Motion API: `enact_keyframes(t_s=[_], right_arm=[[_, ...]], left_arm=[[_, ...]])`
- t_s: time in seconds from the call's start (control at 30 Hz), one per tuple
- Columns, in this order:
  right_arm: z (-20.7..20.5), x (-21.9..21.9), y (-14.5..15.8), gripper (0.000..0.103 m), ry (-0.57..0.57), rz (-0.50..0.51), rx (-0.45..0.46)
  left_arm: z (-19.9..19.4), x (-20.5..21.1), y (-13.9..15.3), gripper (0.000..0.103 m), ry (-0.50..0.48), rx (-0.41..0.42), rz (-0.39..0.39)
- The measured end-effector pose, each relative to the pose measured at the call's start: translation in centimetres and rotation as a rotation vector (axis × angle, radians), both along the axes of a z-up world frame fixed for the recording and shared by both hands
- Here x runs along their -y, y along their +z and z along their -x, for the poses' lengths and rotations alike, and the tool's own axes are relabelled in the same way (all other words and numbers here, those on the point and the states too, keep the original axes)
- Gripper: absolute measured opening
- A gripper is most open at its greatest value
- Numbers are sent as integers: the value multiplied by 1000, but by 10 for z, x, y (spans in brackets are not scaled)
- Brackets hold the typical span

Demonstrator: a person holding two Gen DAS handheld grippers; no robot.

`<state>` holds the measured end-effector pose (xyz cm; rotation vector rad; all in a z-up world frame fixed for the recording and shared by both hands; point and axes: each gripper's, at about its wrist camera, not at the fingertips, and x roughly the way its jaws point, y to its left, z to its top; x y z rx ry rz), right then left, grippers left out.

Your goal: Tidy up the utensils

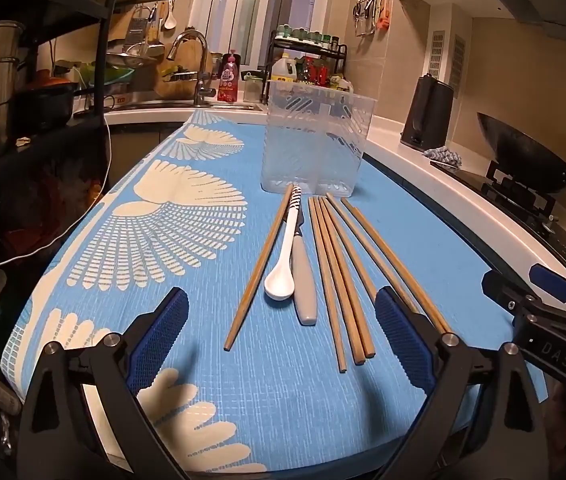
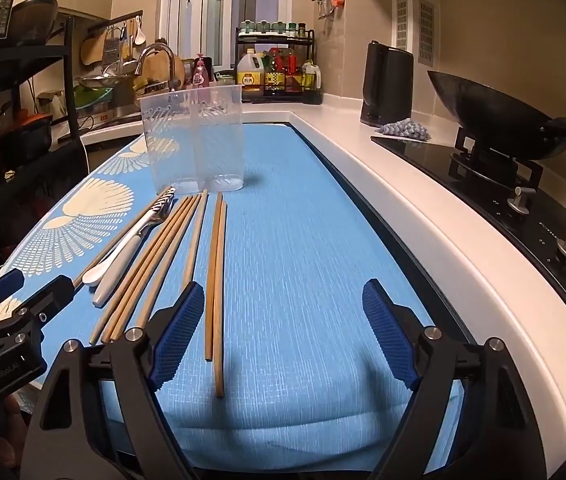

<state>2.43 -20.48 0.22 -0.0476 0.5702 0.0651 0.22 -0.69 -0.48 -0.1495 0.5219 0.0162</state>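
Note:
A clear plastic utensil holder (image 1: 315,140) (image 2: 195,144) stands upright on the blue patterned mat (image 1: 163,360) (image 2: 315,260). In front of it lie a white spoon (image 1: 283,256) (image 2: 123,252), a grey-handled utensil (image 1: 305,284) (image 2: 111,280) and several wooden chopsticks (image 1: 339,280) (image 2: 151,264). One chopstick (image 1: 261,268) lies apart, left of the spoon. My left gripper (image 1: 283,336) (image 2: 37,284) stands open just short of the near ends of these utensils, holding nothing. My right gripper (image 2: 283,334) (image 1: 519,280) is open; a pair of chopsticks (image 2: 217,280) lies by its left finger (image 2: 179,332), untouched.
A white counter edge (image 2: 423,220) runs along the mat's right side. Beyond it sit a stove with a black wok (image 2: 503,120), a black appliance (image 2: 387,84) and a cloth (image 2: 407,128). A sink tap (image 1: 193,48), a bottle rack (image 1: 307,64) and black shelves (image 1: 23,80) are behind and left.

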Motion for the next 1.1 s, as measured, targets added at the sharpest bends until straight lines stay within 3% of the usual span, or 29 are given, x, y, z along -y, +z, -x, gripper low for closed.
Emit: enact_keyframes(t_s=[0.73, 0.8, 0.9, 1.1], right_arm=[[-1, 5, -3, 80, 2, -17, -2], [0, 4, -3, 81, 3, -18, 2], [0, 3, -3, 95, 1, -14, 11], [0, 1, -2, 97, 2, -16, 14]], left_arm=[[0, 12, -1, 92, -26, 19, -12], [0, 13, -2, 96, -26, 20, -16], [-1, 12, -3, 96, -30, 13, -14], [-2, 6, -6, 96, -22, 1, 5]])
